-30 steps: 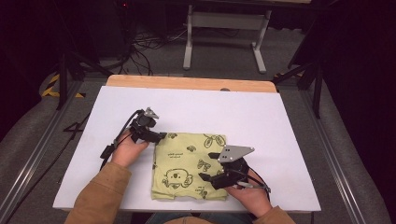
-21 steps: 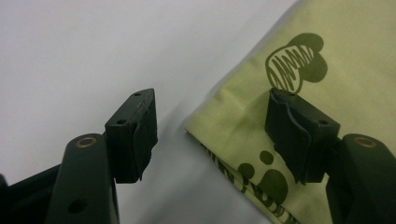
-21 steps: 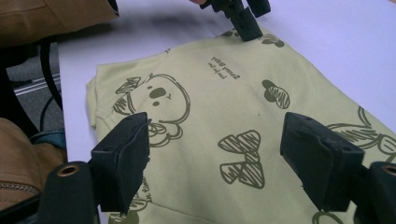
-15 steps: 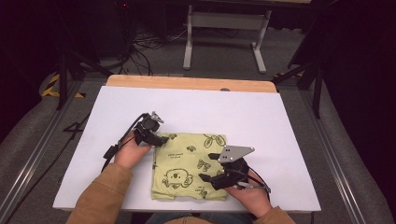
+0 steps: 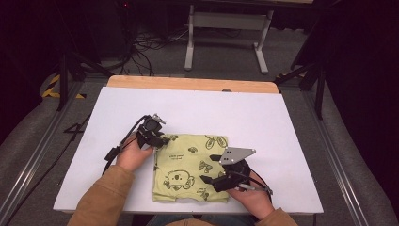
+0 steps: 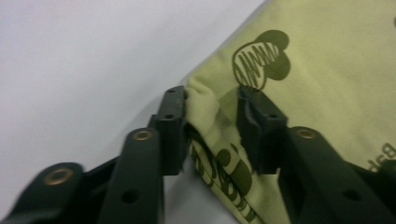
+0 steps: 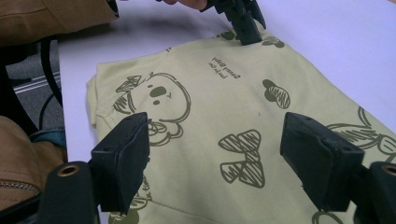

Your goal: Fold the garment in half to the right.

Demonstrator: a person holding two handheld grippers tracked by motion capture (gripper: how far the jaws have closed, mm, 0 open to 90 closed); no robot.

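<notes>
A folded yellow-green cloth (image 5: 188, 165) printed with koalas and butterflies lies on the white table (image 5: 211, 113) near its front edge. My left gripper (image 5: 162, 140) is at the cloth's far left corner. In the left gripper view, my left gripper (image 6: 212, 100) has just been closing its jaws, and the pads press a bunched ridge of the cloth's edge (image 6: 205, 107) between them. My right gripper (image 5: 209, 168) hovers over the cloth's right half. In the right gripper view it (image 7: 217, 123) stands wide open above the cloth (image 7: 224, 93), holding nothing, with the left gripper (image 7: 243, 28) beyond.
A wooden strip (image 5: 188, 84) runs along the table's far edge. Beyond it stand a metal frame (image 5: 226, 42) and loose cables on the floor. A person's brown sleeves (image 5: 103, 197) come in from the bottom. White table surface stretches behind and to the right of the cloth.
The left gripper has come down a little onto the cloth's far left corner and its jaws have drawn together on the edge. The right gripper has stayed put.
</notes>
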